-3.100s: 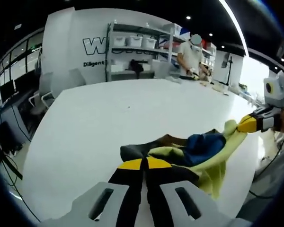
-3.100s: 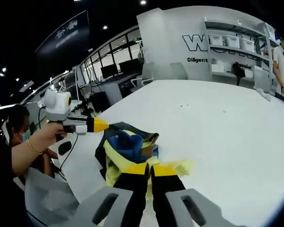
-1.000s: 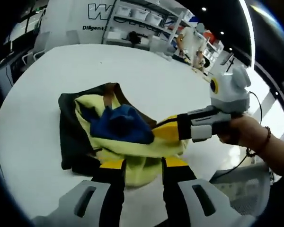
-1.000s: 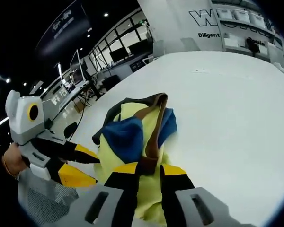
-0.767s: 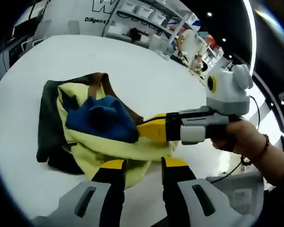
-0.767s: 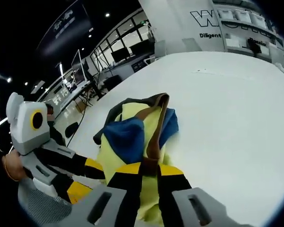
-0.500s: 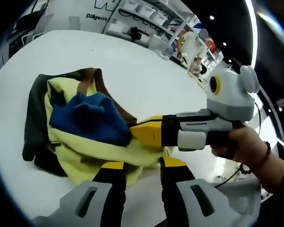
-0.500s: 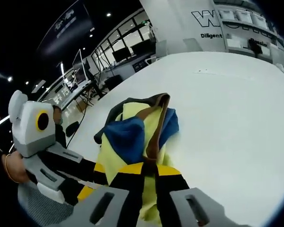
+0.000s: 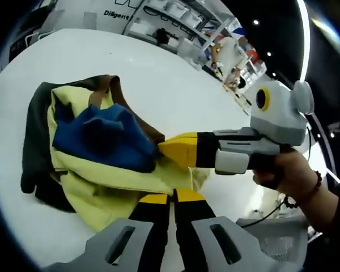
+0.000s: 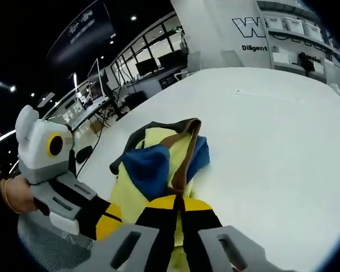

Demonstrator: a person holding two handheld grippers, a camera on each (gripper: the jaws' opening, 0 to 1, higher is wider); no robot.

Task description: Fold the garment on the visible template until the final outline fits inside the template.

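Nearest in the left gripper view, the left gripper point(image 9: 171, 197) has its fingers pressed together on the near yellow hem of the garment point(image 9: 93, 156). Just beyond, the right gripper point(image 9: 175, 152) reaches in from the right, held by a hand point(image 9: 289, 175), its yellow fingers closed on the cloth beside the blue patch. In the right gripper view its fingers point(image 10: 164, 205) likewise sit pinched on the yellow edge, with the left gripper point(image 10: 105, 222) close alongside. Both pinch the same near edge, likely so the two corners can be carried over together for a fold.

The garment lies bunched in a loose heap on the white surface point(image 9: 158, 79), yellow, blue, brown and dark layers overlapping. I cannot make out a template outline. Farther off, shelves point(image 9: 175, 14) line the wall and a person point(image 9: 229, 48) stands beyond the surface.
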